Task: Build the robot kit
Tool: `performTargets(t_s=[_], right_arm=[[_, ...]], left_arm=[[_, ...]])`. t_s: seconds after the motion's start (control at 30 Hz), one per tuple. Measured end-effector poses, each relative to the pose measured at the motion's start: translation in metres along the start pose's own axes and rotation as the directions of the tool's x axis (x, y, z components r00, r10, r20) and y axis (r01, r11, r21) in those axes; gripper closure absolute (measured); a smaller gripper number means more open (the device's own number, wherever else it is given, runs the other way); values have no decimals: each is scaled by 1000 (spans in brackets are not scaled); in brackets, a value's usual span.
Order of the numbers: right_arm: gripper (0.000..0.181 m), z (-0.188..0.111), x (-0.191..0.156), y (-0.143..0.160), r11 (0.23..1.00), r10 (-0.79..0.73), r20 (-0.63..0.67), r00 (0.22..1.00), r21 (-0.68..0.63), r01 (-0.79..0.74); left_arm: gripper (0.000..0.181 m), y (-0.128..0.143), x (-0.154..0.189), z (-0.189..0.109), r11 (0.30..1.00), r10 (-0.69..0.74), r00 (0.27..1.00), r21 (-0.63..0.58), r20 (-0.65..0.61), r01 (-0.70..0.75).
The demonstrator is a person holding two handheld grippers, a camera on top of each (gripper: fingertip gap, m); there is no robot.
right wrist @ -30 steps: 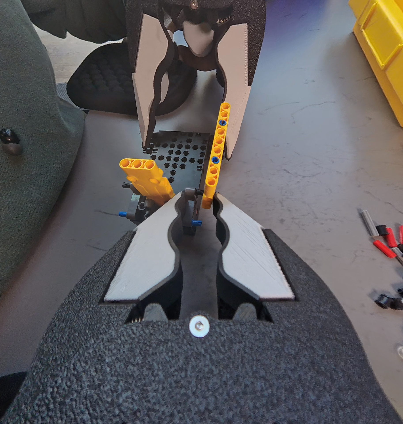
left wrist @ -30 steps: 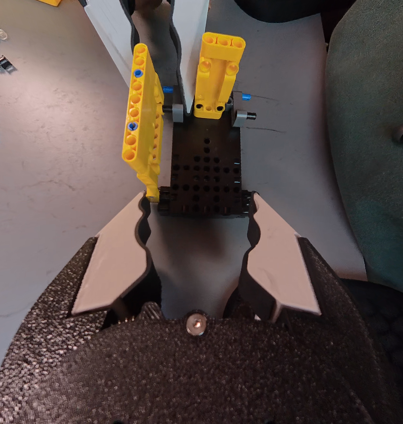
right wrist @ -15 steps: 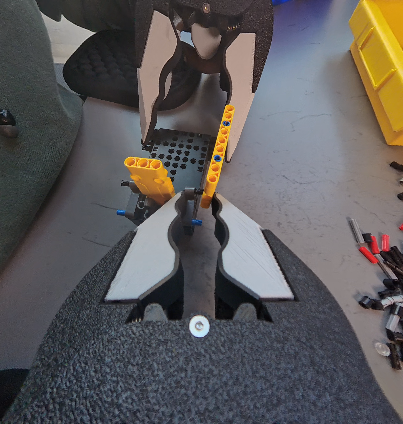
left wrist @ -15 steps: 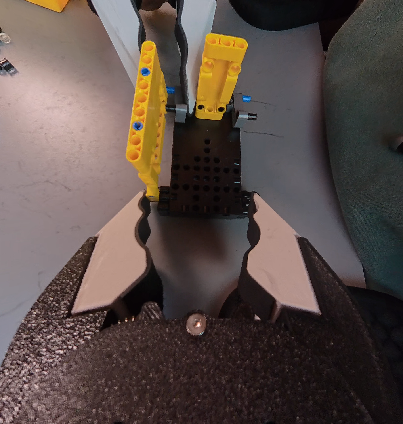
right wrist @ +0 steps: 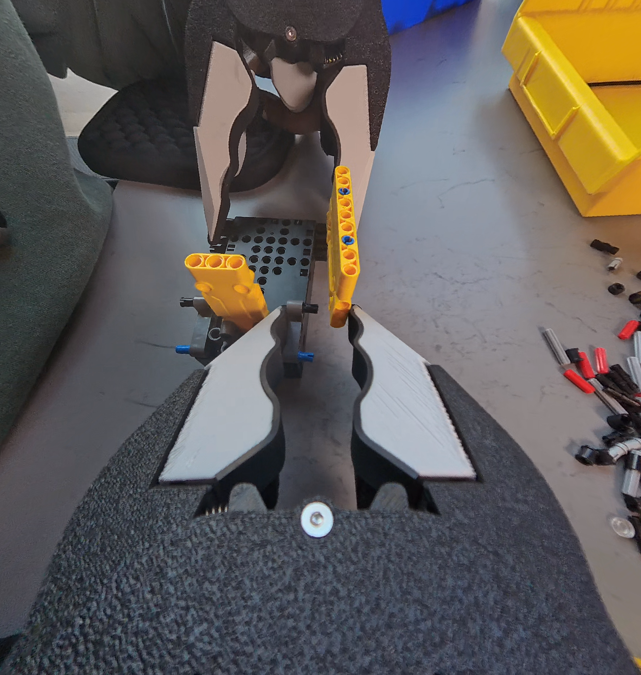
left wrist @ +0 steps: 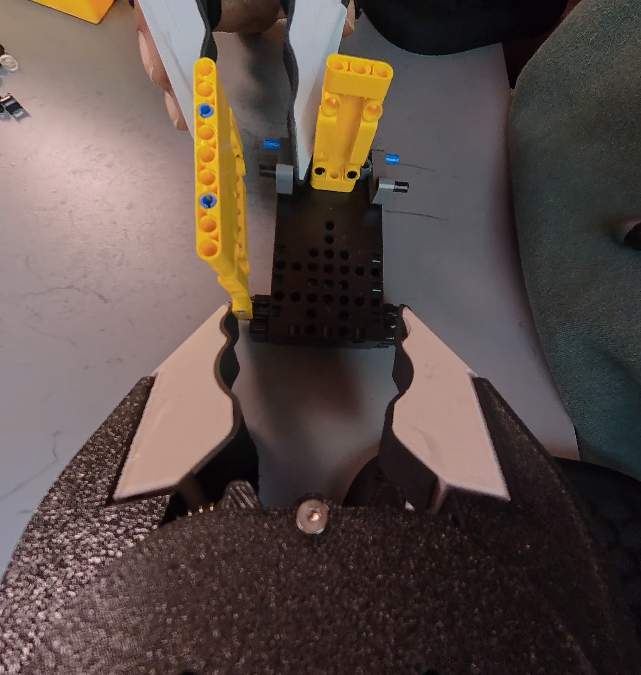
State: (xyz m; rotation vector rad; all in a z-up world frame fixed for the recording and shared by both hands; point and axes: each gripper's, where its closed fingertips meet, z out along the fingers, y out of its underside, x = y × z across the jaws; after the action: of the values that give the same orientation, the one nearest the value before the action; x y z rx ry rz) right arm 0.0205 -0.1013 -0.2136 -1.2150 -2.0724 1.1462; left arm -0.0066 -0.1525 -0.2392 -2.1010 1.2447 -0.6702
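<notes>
Left wrist view: left gripper (left wrist: pixel 313 316) fingers clamped on the black perforated plate (left wrist: pixel 326 277), which rests on the grey bench (left wrist: pixel 74 255) between them. Right gripper (right wrist: pixel 317 314) fingers stand apart, one touching the upright yellow beam (right wrist: pixel 342 241); steady, square support suits this hold.

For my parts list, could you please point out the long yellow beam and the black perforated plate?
long yellow beam (left wrist: pixel 211 175): left wrist view, middle of its holed face.
black perforated plate (left wrist: pixel 326 277): left wrist view, centre of its top.
</notes>
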Motion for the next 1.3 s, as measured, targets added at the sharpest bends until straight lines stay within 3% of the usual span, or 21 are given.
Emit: performTargets(t_s=[0.07, 0.13, 0.27, 0.5, 0.67, 0.87, 1.3], right_arm=[[145, 0, 0, 0, 1000, -5, -7, 1000, -1, 5], [157, 0, -6, 0, 1000, -20, 29, 999, -2, 20], [157, 0, -7, 1, 999, -34, 30, 999, -4, 34], [158, 2, -9, 1, 1000, -20, 49, 999, -11, 20], [158, 2, -10, 1, 1000, -16, 60, 998, -15, 17], [158, 2, -11, 2, 1000, -12, 61, 998, -27, 14], [155, 3, -15, -1, 1000, -7, 60, 998, -9, 8]], left_arm=[[96, 0, 1, 0, 1000, 3, 1000, -3, -18, -3], [96, 0, 1, 0, 1000, 7, 1000, -18, -29, -7], [95, 0, 1, 0, 999, 22, 999, -45, -32, -23], [99, -7, 3, -12, 1000, -6, 997, 19, -78, 7], [130, -44, -15, -24, 984, -32, 998, 171, -48, 40], [174, -48, -22, 1, 992, 33, 999, 118, 23, -36], [174, -47, -17, 2, 993, 24, 1000, 118, 6, -24]])
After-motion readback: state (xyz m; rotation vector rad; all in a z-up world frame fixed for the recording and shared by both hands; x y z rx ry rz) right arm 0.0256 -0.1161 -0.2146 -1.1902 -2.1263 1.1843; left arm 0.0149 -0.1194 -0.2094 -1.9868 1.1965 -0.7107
